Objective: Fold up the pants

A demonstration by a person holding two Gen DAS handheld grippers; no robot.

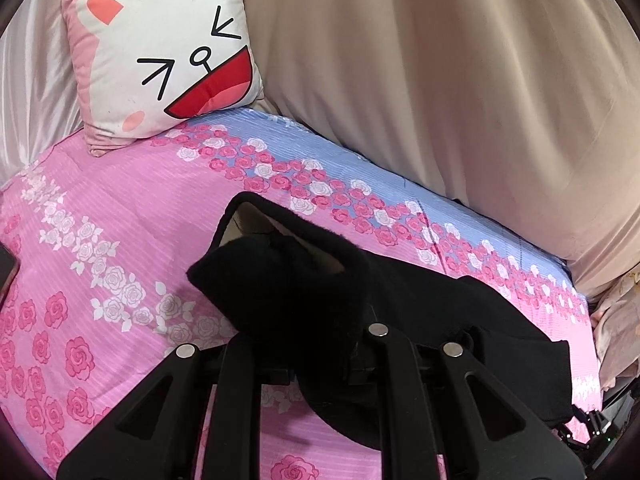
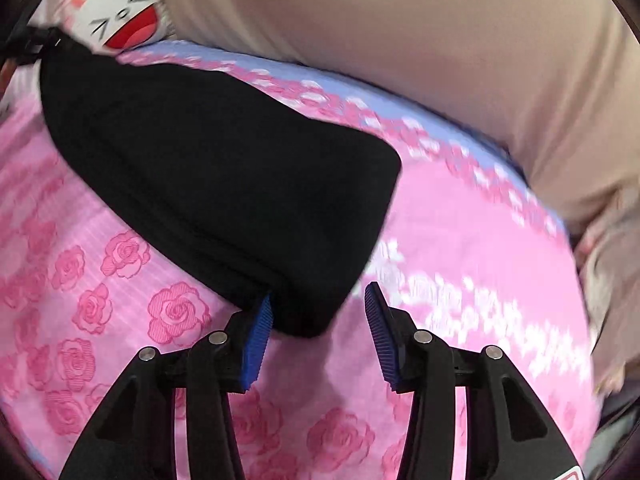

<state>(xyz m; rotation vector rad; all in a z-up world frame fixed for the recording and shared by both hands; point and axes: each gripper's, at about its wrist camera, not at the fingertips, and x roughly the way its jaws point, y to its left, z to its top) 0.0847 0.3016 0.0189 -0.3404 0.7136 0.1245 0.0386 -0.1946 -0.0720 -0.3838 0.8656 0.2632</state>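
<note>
The black pants (image 1: 320,300) lie on the pink rose-print bed sheet (image 1: 120,216). In the left wrist view the cloth drapes over my left gripper (image 1: 316,344) and hides its fingertips; the waistband opening shows a pale lining. The gripper looks shut on the cloth. In the right wrist view the pants (image 2: 224,176) form a long folded band running from upper left down to my right gripper (image 2: 316,320). The right gripper is open, its blue pads (image 2: 256,344) apart, with the pants' near end touching the left pad.
A white and pink cartoon-face cushion (image 1: 160,52) stands at the head of the bed, also in the right wrist view (image 2: 120,12). A beige curtain (image 1: 460,80) hangs along the far side. A dark object (image 1: 6,272) lies at the left edge.
</note>
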